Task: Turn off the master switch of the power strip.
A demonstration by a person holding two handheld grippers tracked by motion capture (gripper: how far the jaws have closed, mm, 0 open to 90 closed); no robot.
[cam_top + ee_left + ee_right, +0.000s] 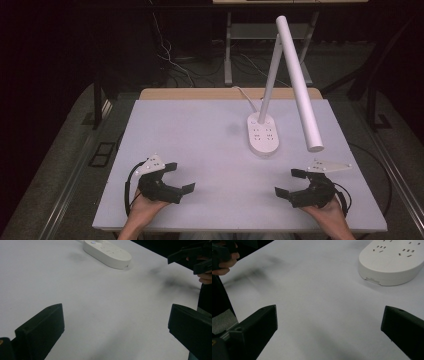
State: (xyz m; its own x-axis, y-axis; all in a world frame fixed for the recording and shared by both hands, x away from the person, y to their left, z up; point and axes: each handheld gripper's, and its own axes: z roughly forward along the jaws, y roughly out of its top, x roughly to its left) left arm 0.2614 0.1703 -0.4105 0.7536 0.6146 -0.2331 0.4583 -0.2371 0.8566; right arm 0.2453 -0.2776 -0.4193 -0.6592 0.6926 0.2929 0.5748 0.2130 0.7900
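While you look down from the high view, your left tongs point(180, 176) sit at about 7 o'clock on the white counter point(200, 135) and your right tongs point(288, 181) at about 5 o'clock, both near the front edge, well apart from each other, each with its jaws spread and nothing between them. The lamp base point(263, 133), a white oval plate with socket holes, lies past them at about 1 o'clock from the counter's middle, nearer your right tongs than your left and touching neither. Its long axis runs roughly 12 to 6 o'clock, one rounded end facing you. From its far end a thin white post point(270, 75) rises, and the lamp head point(299, 82), a long white tube, slopes down from 12 toward 5 o'clock, its free end hanging beyond your right tongs.

As your left gripper view has it, the jaws stand wide at the bottom corners over bare counter; the lamp base point(107, 252) lies far ahead at about 12 o'clock, its long axis slanting from 10 to 4 o'clock. Your right tongs point(190, 261) show at 2 o'clock.

Through your right gripper view, the jaws are again wide apart, and the lamp base point(390, 262) sits at about 1 o'clock, well clear of both jaws, its rounded end toward 7 o'clock.
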